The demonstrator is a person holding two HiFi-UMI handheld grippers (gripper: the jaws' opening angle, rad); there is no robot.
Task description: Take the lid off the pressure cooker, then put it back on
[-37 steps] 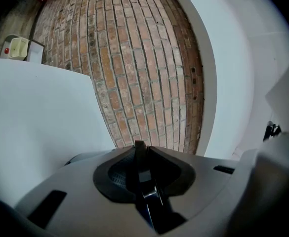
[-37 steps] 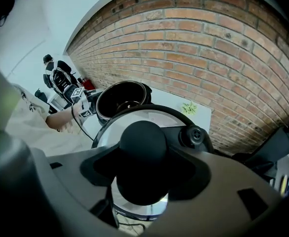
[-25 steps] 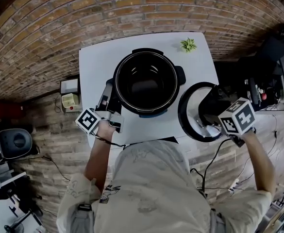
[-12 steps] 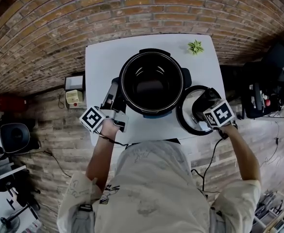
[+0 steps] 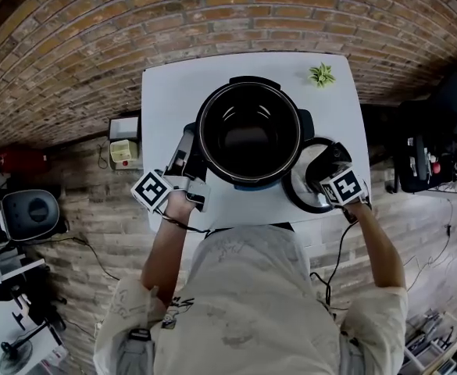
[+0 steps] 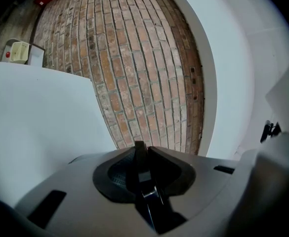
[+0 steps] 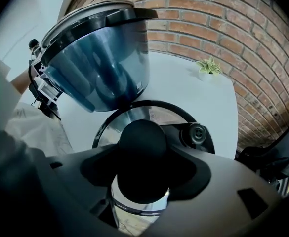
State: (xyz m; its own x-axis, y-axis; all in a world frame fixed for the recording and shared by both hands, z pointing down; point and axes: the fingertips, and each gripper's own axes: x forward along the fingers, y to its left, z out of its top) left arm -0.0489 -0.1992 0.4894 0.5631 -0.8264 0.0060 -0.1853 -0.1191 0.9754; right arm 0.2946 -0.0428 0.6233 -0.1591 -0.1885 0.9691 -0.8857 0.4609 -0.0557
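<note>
Soft even light, heavy fisheye curvature, dark vignette at corners, mild glare on white table [image 5: 166, 116].

The left arm [image 5: 162, 248] reaches forward to the near left side of the pressure cooker [image 5: 212, 123]. Its hand [image 5: 175, 206] grips the left gripper [image 5: 184, 148], which lies level against the cooker's left flank. The jaws are almost together and clamp a thin dark side handle [image 6: 140, 168]. The right arm [image 5: 380, 248] stretches out to the cooker's right. It carries the right gripper [image 5: 331, 175] pointing steeply down, with its jaws spread wide and pressed on the round black knob [image 7: 142, 143] of the lid [image 7: 134, 116].
</note>
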